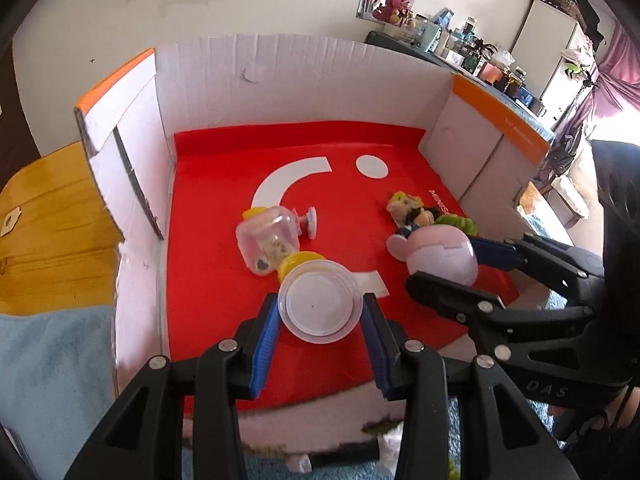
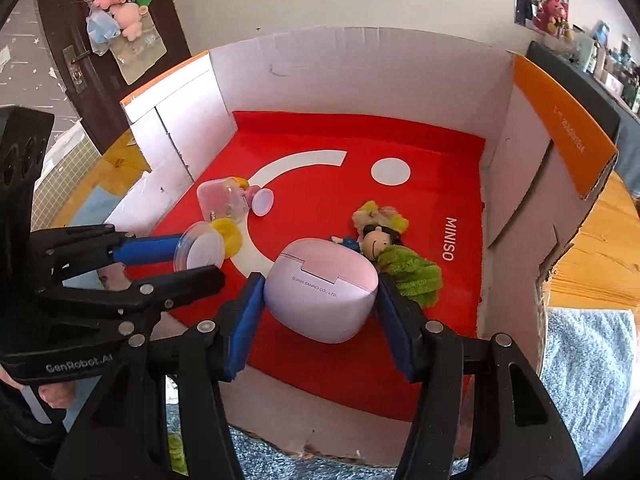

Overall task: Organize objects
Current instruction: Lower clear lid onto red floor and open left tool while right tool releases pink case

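**Both tongs gripping toys inside cardboard box**

Left wrist view: wooden counter (image 1: 48,216) carries the white cardboard box (image 1: 280,76) with red liner. Left tongs (image 1: 320,316) clamp a clear round capsule (image 1: 318,300) over the liner's near half.

Right wrist view: right tongs (image 2: 318,304) clamp a pink egg-shaped case (image 2: 322,288) touching a small doll (image 2: 376,244), right of the capsule.

"MINISO" on the red liner (image 2: 360,360), "© 2025 SANRIO CO., LTD." on the pink case (image 2: 320,288), "GenRobot.AI" on the left gripper (image 2: 200,256).
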The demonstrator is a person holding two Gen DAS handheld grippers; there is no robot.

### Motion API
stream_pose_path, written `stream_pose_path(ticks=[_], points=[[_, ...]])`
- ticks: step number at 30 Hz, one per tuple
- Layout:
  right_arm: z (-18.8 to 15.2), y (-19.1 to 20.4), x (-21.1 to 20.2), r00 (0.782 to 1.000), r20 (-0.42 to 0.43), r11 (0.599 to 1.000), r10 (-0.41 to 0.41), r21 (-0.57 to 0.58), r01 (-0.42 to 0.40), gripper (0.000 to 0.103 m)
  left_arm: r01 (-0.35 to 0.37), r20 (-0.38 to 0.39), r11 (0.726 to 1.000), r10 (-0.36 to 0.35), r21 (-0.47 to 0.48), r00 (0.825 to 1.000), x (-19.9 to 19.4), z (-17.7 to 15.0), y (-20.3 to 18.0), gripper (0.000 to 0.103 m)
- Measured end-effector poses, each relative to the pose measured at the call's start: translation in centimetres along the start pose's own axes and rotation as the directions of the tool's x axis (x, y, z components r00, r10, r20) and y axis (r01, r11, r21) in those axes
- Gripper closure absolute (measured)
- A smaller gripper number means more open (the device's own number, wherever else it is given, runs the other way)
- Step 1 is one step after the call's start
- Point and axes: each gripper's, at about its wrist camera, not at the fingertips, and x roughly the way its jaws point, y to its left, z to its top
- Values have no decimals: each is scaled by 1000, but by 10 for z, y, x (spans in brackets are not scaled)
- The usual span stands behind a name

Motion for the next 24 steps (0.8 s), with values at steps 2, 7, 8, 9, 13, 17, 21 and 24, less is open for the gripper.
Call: stream_pose_path(ticks=[2,7,8,9,13,17,21,24], points=[[0,-1,0,1000,4,1000,-12,1,12,49,-7,2,1000,7,-4,1000,2,3,3,61],[0,-4,3,999,2,999,-46,-2,46,49,-22,1,1000,22,-23,1000,8,5,10,61],[0,-4,5,999,-4,999,-45,-7,45,49,-21,3,999,21,-24,1000,9,5,11,61],[0,-4,7,999,-10,999,-41,-8,41,49,-22,5,999,22,-23,1000,9,5,12,61],[-2,-3,10,999,-12,999,-42,-12,42,49,-28,7,999,29,-16,1000,9,6,11,61],[-2,-5,9,999,-11,999,-35,-8,35,49,-31,8,999,31,-15,999,10,7,10,61],[-2,-4,8,999,-12,999,-34,-10,34,49,-33,8,999,33,-12,999,10,7,10,61],[-2,-3,8,999,-13,1000,-30,-8,30,48,-34,9,999,34,-11,999,9,7,10,61]])
